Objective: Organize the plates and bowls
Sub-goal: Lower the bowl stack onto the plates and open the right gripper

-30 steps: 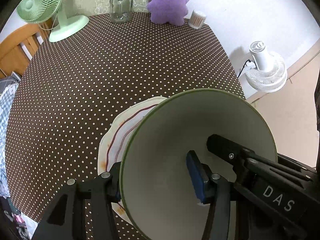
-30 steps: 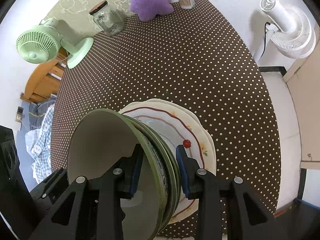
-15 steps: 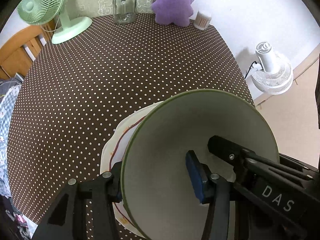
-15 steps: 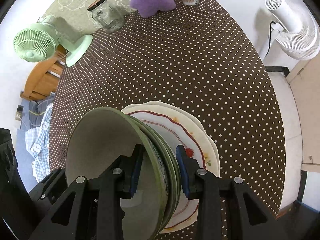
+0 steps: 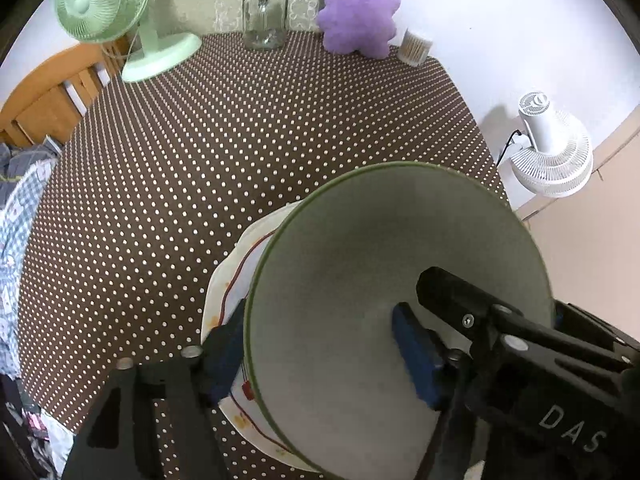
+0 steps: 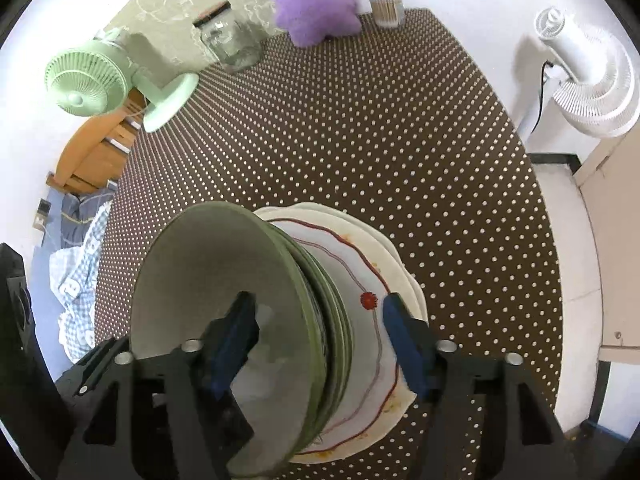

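Both hand-held grippers gape, just released, around upright green bowls on plates.

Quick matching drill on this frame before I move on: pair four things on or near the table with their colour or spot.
Things:
1. desk fan
2. glass jar
3. plush toy
4. green bowls

Descriptions:
a. purple, at the table's far edge
b. stacked on the white plates
c. clear, with a dark lid
d. pale green, at the far left corner

Pairs: 1-d, 2-c, 3-a, 4-b
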The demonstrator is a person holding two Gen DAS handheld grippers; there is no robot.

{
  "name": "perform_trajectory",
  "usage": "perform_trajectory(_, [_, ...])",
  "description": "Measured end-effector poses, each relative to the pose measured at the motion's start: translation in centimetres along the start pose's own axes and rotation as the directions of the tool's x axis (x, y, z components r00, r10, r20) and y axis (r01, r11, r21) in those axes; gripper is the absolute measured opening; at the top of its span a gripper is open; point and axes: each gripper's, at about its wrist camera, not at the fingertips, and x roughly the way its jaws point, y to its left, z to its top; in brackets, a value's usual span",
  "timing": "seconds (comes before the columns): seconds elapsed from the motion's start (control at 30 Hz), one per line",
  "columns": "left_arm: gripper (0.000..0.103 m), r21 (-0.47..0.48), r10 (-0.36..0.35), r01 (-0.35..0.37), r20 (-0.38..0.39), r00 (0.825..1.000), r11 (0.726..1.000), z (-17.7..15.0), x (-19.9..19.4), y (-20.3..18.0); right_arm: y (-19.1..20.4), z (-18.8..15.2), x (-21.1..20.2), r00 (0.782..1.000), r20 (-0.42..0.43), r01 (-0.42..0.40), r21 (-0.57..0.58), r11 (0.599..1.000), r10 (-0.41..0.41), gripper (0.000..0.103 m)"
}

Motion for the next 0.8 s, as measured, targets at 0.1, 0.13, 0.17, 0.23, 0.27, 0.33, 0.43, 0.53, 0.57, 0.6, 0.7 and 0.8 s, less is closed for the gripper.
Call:
perform_trajectory(0.1, [0.085, 0.019, 0.008, -0.009, 0.024, 1.0, 1.0, -0.3, -1.0, -0.3, 0.3, -0.4, -0.9, 1.0, 0.024, 0.017, -0.019, 1.0, -0.016, 0.075])
perform_trajectory(0.13, [0.087, 0.024, 0.011, -0.012, 0.033, 0.999, 1.0, -0.5, -1.3, -0.3, 0.4, -0.6, -1.2, 0.999, 0.033, 0.019, -0.024, 1.0, -0.019, 0.075])
perform_trajectory(0.17, [0.088, 0.029, 0.014, -0.015, 0.044, 0.999, 0.999, -0.6, -1.7, -0.2, 0.6, -0.7, -1.5, 0.999, 0.04, 0.025, -0.026, 0.999, -0.024, 0.076])
perform_trajectory(0.23, [0.088, 0.032, 0.016, -0.018, 0.07, 0.997, 0.999, -0.8, -2.4, 0.1, 0.9, -1.0, -2.3, 0.997, 0.065, 0.041, -0.032, 0.999, -0.039, 0.076])
perform_trajectory(0.27, [0.088, 0.035, 0.015, -0.018, 0.087, 0.996, 0.999, -0.9, -2.8, 0.3, 1.2, -1.1, -2.6, 0.996, 0.079, 0.049, -0.035, 0.998, -0.046, 0.076])
perform_trajectory(0.33, [0.088, 0.038, 0.017, -0.022, 0.119, 0.993, 0.999, -1.0, -3.8, 0.7, 1.7, -1.4, -3.5, 0.991, 0.112, 0.075, -0.043, 0.996, -0.07, 0.077])
perform_trajectory(0.43, [0.088, 0.047, 0.026, -0.036, 0.185, 0.982, 0.998, -1.1, -5.5, 1.4, 2.8, -1.9, -5.1, 0.979, 0.175, 0.114, -0.047, 0.992, -0.104, 0.076])
perform_trajectory(0.53, [0.088, 0.049, 0.039, -0.053, 0.254, 0.967, 0.997, -1.6, -7.4, 2.9, 4.0, -2.8, -6.6, 0.963, 0.24, 0.138, -0.038, 0.99, -0.125, 0.077])
perform_trajectory(0.57, [0.088, 0.048, 0.042, -0.057, 0.269, 0.962, 0.997, -1.7, -7.9, 3.4, 4.6, -3.1, -7.1, 0.957, 0.258, 0.142, -0.033, 0.989, -0.129, 0.076])
perform_trajectory(0.6, [0.088, 0.046, 0.045, -0.061, 0.29, 0.956, 0.997, -2.0, -8.6, 4.0, 5.0, -3.3, -7.3, 0.954, 0.269, 0.145, -0.03, 0.989, -0.132, 0.076])
perform_trajectory(0.7, [0.088, 0.044, 0.061, -0.082, 0.349, 0.935, 0.996, -2.6, -10.3, 5.4, 6.8, -4.5, -8.4, 0.938, 0.315, 0.158, -0.027, 0.987, -0.142, 0.077])
perform_trajectory(0.8, [0.088, 0.052, 0.068, -0.096, 0.396, 0.916, 0.994, -3.6, -11.8, 7.0, 8.8, -6.2, -9.4, 0.921, 0.361, 0.169, -0.026, 0.985, -0.149, 0.077])
